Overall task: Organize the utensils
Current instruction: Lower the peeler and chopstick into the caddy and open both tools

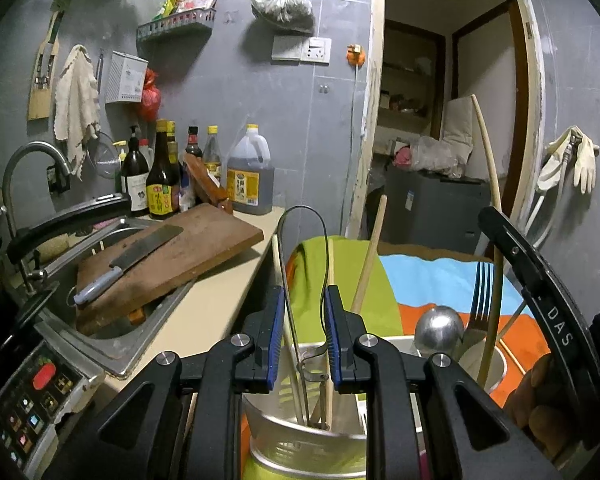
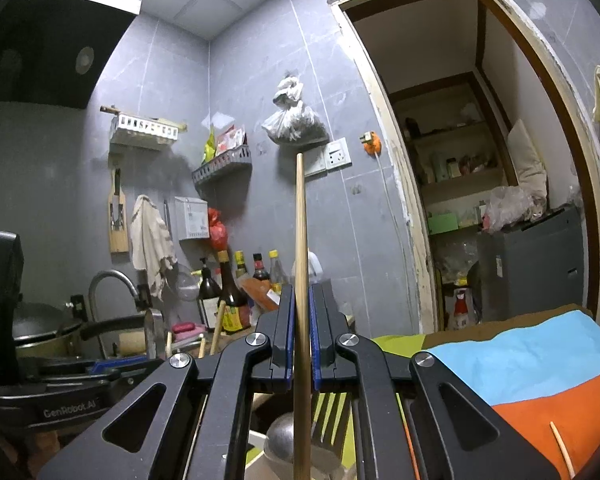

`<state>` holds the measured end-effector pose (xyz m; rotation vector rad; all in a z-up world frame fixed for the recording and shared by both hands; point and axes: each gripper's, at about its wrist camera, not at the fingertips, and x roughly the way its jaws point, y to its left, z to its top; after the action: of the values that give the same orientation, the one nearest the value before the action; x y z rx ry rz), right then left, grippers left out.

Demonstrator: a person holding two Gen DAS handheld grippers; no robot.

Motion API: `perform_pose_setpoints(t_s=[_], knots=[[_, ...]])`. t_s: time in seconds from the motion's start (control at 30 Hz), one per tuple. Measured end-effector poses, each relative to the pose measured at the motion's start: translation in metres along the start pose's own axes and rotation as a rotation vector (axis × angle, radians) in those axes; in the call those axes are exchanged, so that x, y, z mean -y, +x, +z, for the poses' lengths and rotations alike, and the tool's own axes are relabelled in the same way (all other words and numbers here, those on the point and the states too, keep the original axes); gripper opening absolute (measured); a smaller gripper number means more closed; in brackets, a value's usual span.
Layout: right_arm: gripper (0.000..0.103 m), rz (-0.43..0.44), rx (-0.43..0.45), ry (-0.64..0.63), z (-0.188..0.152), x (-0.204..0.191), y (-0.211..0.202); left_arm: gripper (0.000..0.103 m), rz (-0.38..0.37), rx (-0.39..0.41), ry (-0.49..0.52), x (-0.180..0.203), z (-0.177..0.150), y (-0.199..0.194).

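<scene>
Pinching an upright chopstick (image 2: 300,280), the right gripper (image 2: 301,332) is clamped; the left gripper (image 1: 303,336) stands half-open around a wire whisk handle (image 1: 304,248).

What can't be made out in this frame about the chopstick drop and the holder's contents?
- Right wrist view: the chopstick's lower end runs off the bottom edge, so where it lands is unseen.
- Left wrist view: the metal holder's bottom is hidden by its wall and the left gripper.
- Left wrist view: the fork's handle is hidden inside the white holder.
</scene>
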<state>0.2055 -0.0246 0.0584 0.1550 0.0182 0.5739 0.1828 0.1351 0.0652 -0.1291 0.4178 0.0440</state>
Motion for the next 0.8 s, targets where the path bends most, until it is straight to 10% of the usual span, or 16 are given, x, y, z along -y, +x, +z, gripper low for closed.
perform_pose_setpoints(t_s=[0.47, 0.8], knots=[[0.009, 0.001, -0.078, -0.024, -0.007, 0.004, -0.014, 0.018, -0.082, -0.029, -0.048, -0.002, -0.007, -0.003], [0.032, -0.009, -0.05, -0.027, 0.006, 0.012, -0.033, 0.029, -0.108, 0.052, -0.05, 0.008, 0.002, -0.023]])
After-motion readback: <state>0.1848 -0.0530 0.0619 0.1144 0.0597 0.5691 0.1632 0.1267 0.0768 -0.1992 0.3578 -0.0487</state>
